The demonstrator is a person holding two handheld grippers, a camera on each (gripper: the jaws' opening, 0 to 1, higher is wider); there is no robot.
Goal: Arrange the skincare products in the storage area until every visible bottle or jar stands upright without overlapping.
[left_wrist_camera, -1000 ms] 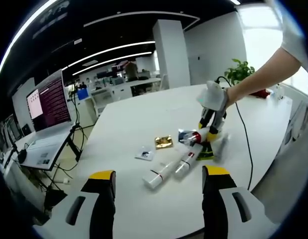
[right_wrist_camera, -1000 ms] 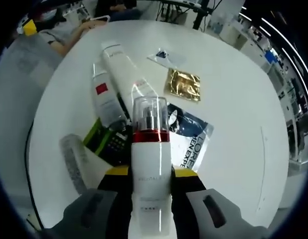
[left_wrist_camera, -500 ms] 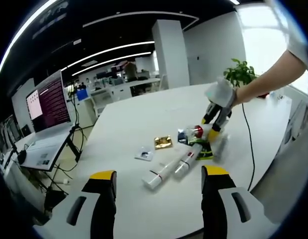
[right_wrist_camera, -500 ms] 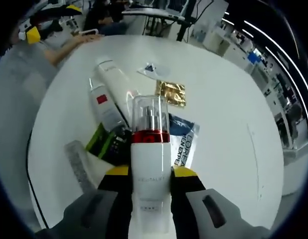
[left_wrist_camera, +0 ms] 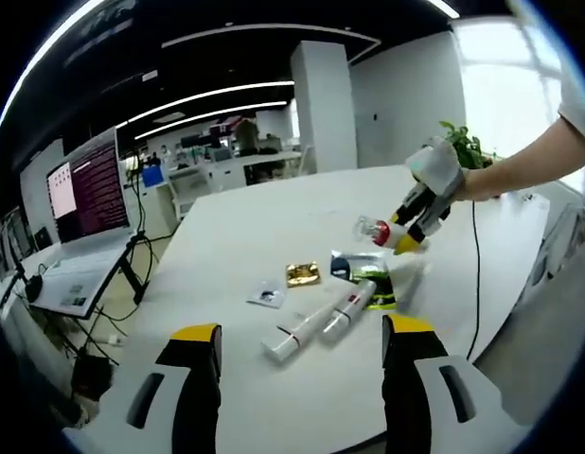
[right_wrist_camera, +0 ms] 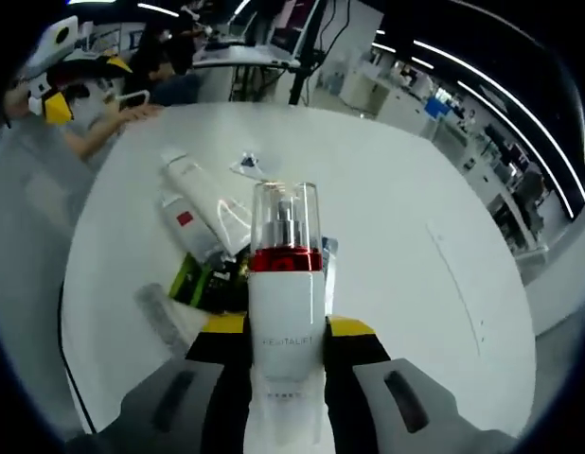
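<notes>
My right gripper point(right_wrist_camera: 286, 333) is squeezing the pump bottle point(right_wrist_camera: 286, 284) above the white table point(right_wrist_camera: 416, 246); my left gripper point(left_wrist_camera: 300, 345) is hanging open near it.

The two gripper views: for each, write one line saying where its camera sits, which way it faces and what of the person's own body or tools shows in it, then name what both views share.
Left gripper view: rides on the left gripper, jaws apart, facing across the white table; the person's forearm brings in the right gripper.
Right gripper view: rides on the right gripper, looking down at the table past the clear-capped bottle in its jaws; the person's hand lies at the far edge.
Shared: that bottle, the two lying tubes and the sachets.
</notes>
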